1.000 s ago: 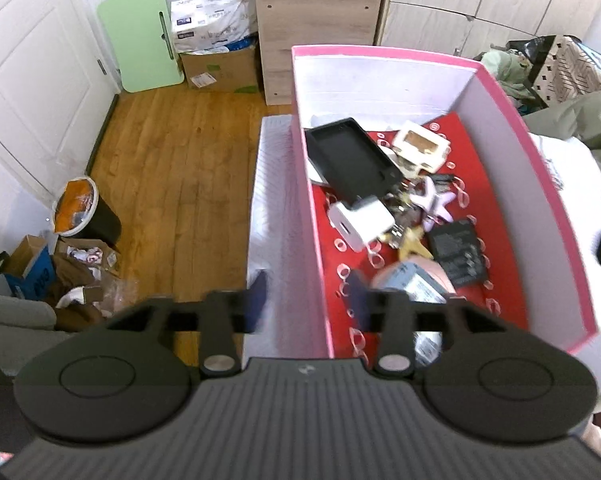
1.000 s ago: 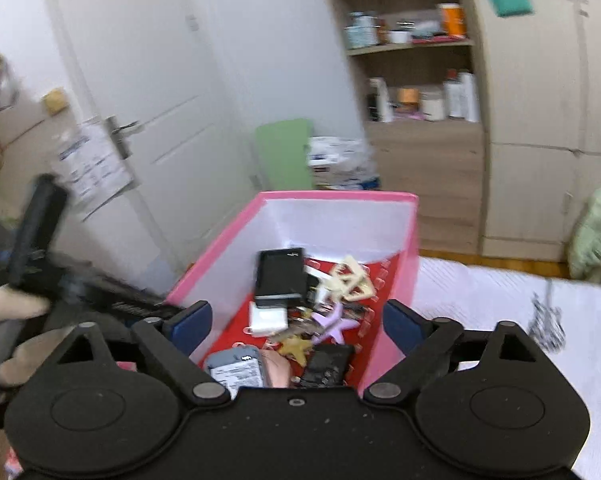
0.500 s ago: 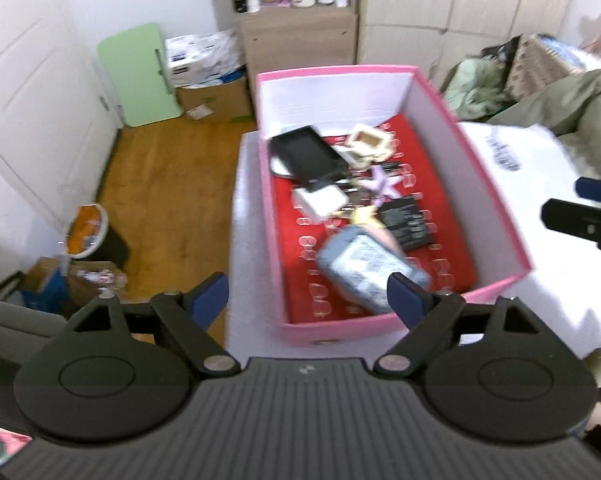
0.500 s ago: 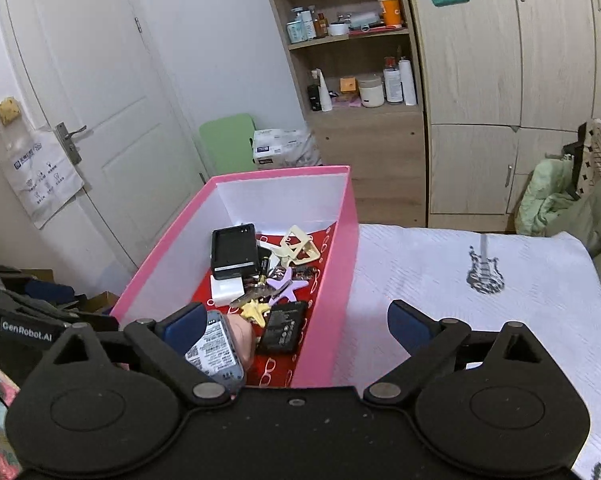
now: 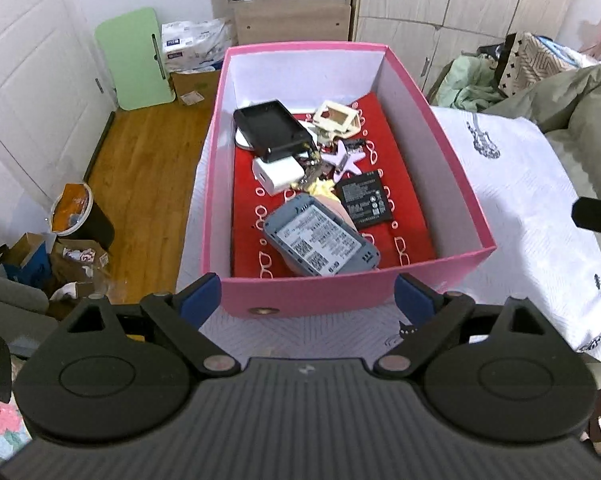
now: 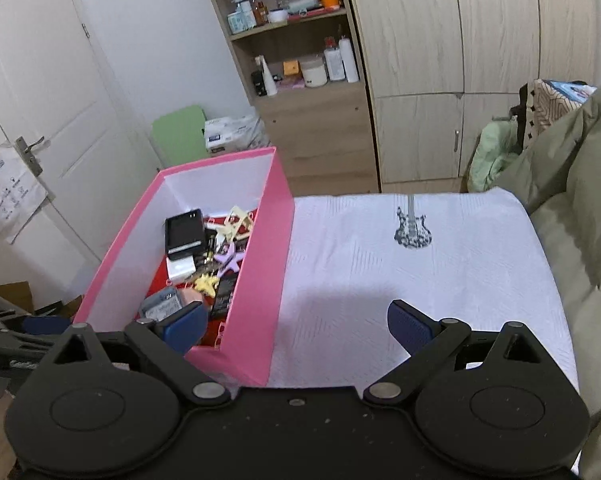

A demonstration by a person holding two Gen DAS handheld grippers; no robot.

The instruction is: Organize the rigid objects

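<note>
A pink box (image 5: 420,160) with a red lining stands on a white cloth. Inside lie a grey labelled device (image 5: 320,240), a black battery (image 5: 364,200), a white adapter (image 5: 278,170), a black dock (image 5: 270,128), a purple starfish (image 5: 346,158) and a cream frame (image 5: 336,116). My left gripper (image 5: 307,298) hovers before the box's near wall, its jaws opening wide, holding nothing. My right gripper (image 6: 296,325) is open and empty, straddling the box's right wall (image 6: 268,280) and the cloth.
The white cloth (image 6: 420,272) with a guitar print spreads right of the box. Olive bedding (image 6: 580,220) rises at the far right. A wooden shelf unit (image 6: 300,80) stands behind. On the floor to the left are a bin (image 5: 76,212) and a green board (image 5: 134,60).
My left gripper has drawn back from over the box and spread its jaws; the grey device now lies loose in the box. The right gripper view has swung rightward over the cloth.
</note>
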